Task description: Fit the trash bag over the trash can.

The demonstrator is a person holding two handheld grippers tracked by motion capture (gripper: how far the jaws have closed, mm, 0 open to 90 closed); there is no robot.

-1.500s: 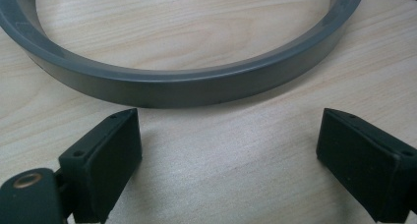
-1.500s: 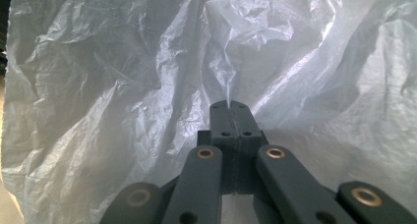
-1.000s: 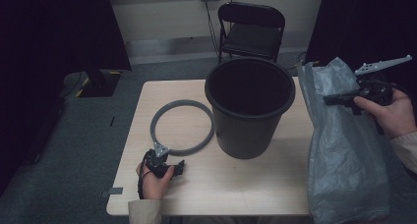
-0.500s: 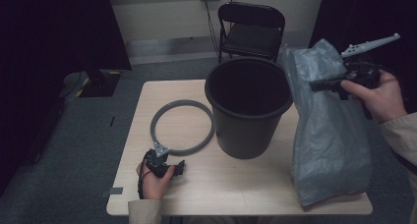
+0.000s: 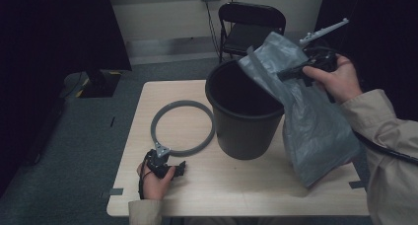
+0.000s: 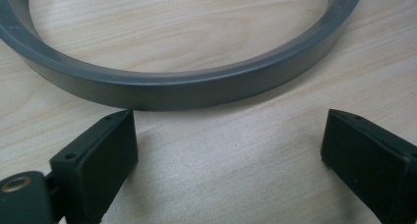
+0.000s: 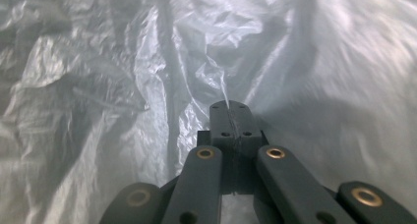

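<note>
High view: the right hand-held gripper (image 5: 291, 73) holds a grey plastic bag (image 5: 315, 131) up by its top edge, just beside and partly over the rim of the black bin (image 5: 244, 131) that stands on the bench (image 5: 236, 190). The bag hangs down outside the bin's right side, its lower end near the bench top; none of it looks to be inside the bin yet. A grey ring (image 5: 182, 127) lies flat on the bench left of the bin, close to it. The left hand-held gripper (image 5: 167, 167) rests low on the bench, just in front of the ring. As I judge it, the work is lining the bin: the bag is picked up and brought over, but opening it, pushing it in and fitting the ring are all left

Left gripper view: the jaws of the left hand-held gripper (image 6: 226, 160) stand wide apart with bare bench between them, gripping nothing. The ring (image 6: 187, 86) curves across just beyond the tips, apart from them; it looks smooth, stiff and dull grey

Right gripper view: the jaws of the right hand-held gripper (image 7: 230, 117) are pressed together on a thin fold of the bag (image 7: 123, 86). The plastic is pale, creased and a little see-through, thin stuff that would slip or tear easily
</note>
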